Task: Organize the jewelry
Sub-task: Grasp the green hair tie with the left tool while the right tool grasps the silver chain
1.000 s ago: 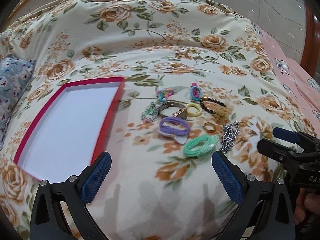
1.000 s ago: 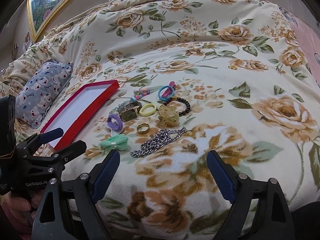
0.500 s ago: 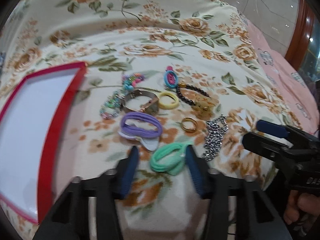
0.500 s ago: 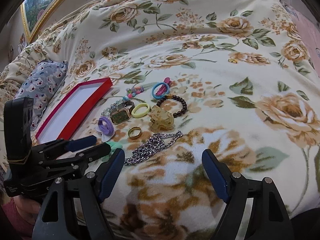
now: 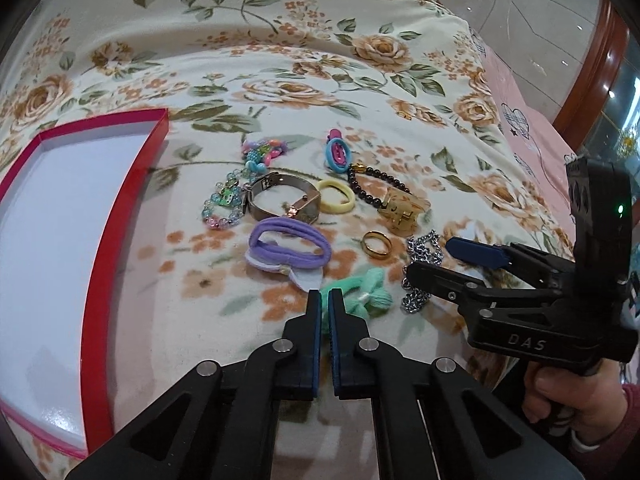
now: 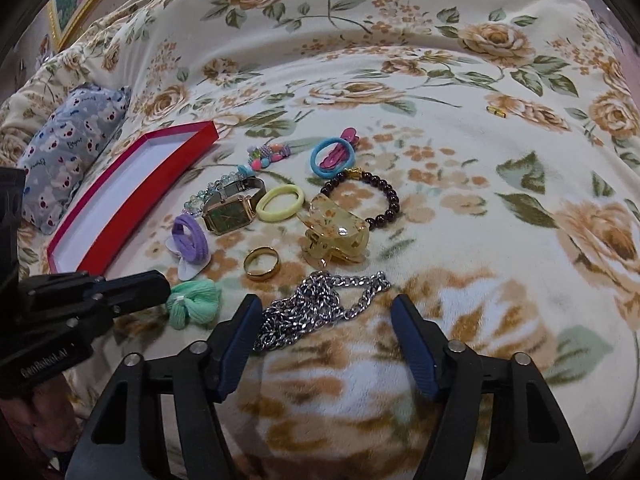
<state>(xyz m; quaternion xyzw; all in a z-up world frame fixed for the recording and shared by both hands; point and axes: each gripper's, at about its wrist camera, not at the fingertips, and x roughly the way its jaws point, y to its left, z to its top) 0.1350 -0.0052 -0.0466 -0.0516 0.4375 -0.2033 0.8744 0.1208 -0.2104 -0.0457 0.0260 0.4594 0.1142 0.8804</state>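
Jewelry lies in a cluster on a floral blanket. My left gripper (image 5: 324,300) is shut on the near end of a mint-green hair tie (image 5: 374,294), which bunches at its tip (image 6: 194,300). My right gripper (image 6: 326,320) straddles a silver chain (image 6: 316,306); its jaws are closing and the pads stand clear of the chain on both sides. In the left wrist view the right gripper (image 5: 444,264) hangs over the chain (image 5: 424,248). An open red box (image 5: 100,260) with a white floor lies to the left (image 6: 132,208).
Beyond the chain lie a gold ring (image 6: 262,262), an amber claw clip (image 6: 336,232), a purple hair tie (image 6: 190,238), a square watch (image 6: 228,214), a yellow tie (image 6: 280,202), a dark bead bracelet (image 6: 384,192) and bead strings. A grey pillow (image 6: 68,148) sits far left.
The left gripper went from wide open to shut on the green hair tie after moving forward and down. The right gripper came down over the silver chain and its jaws narrowed.
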